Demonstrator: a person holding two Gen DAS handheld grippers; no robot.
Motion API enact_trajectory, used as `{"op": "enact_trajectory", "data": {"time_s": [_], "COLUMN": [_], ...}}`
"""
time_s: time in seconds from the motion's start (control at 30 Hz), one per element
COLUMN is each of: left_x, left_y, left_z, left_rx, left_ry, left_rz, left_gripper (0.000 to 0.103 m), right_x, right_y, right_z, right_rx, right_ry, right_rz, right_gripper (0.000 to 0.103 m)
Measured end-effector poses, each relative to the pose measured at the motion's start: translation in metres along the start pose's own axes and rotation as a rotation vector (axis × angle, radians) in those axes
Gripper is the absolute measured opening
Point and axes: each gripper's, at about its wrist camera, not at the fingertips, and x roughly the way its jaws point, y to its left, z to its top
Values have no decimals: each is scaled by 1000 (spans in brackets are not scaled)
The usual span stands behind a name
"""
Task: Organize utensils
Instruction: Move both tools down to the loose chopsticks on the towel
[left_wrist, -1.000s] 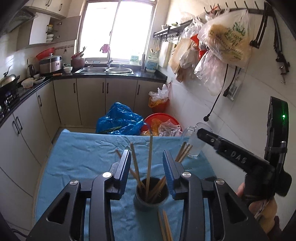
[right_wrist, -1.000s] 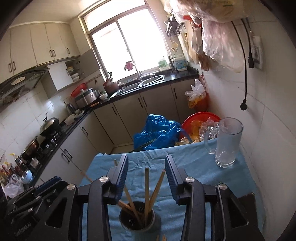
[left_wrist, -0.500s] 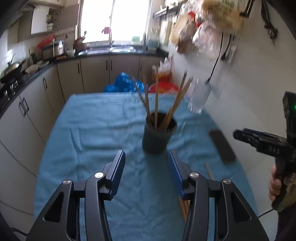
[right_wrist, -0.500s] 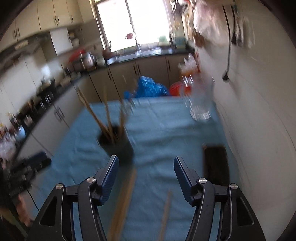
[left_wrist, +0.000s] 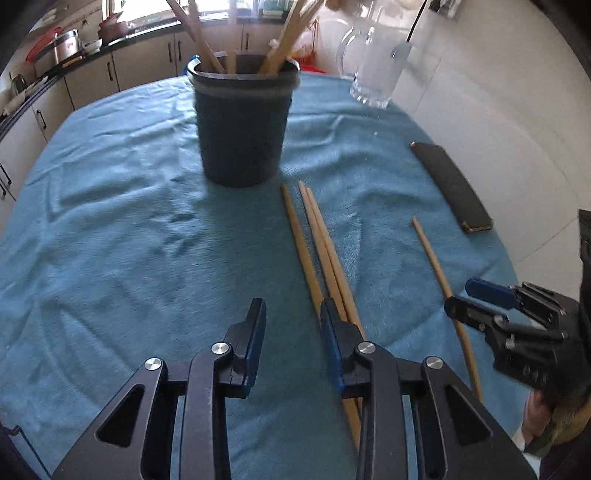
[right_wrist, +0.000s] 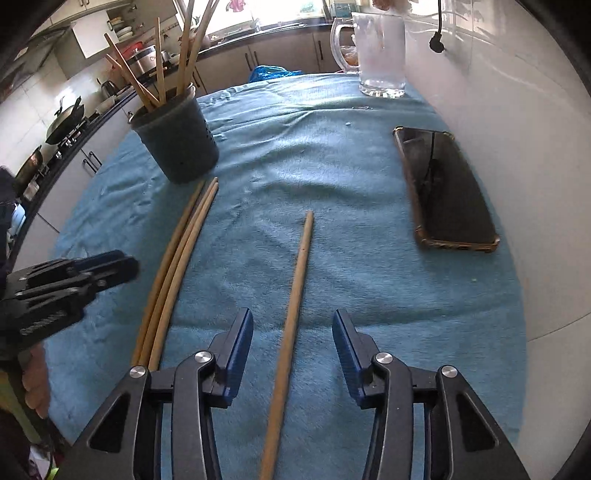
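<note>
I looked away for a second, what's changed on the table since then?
Both grippers dropped from above the holder toward the cloth. The right gripper, closing, straddles the lone chopstick; the left gripper, closing, holds nothing beside the three chopsticks. Holder, mug, phone unmoved.

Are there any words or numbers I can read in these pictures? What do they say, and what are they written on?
None can be read.
The left gripper has raised marks on its side in the right wrist view, too blurred to read.
The dark cup, glass mug, phone and chopsticks show no writing.
</note>
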Motion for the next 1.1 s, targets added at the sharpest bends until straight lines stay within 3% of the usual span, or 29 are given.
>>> {"op": "enact_trajectory", "data": {"time_s": [0.17, 0.23, 0.27, 0.4, 0.43, 0.7, 0.83, 1.1], "left_x": [20, 23, 23, 18, 15, -8, -4, 21], "left_y": [-8, -10, -9, 1, 5, 30, 29, 29], "left_z": [12, 15, 16, 14, 10, -12, 3, 40], "left_rx": [20, 29, 24, 4, -4, -12, 30, 0], "left_ry": [15, 15, 19, 18, 21, 115, 139, 142], "left_rz": [32, 54, 56, 65, 70, 42, 83, 81], "left_gripper": [26, 14, 8, 7, 7, 7, 9, 9], "right_x": [4, 7, 10, 17, 17, 12, 16, 34], "right_y": [4, 8, 9, 9, 8, 1, -2, -5], "right_z": [7, 11, 12, 16, 16, 10, 20, 52], "right_rx": [-12, -11, -11, -7, -2, 17, 49, 52], "right_ry": [-30, -28, -25, -20, -17, 37, 57, 92], "right_rz": [-32, -33, -37, -67, -67, -32, -28, -69], "right_gripper": [49, 45, 38, 13, 12, 12, 13, 13]}}
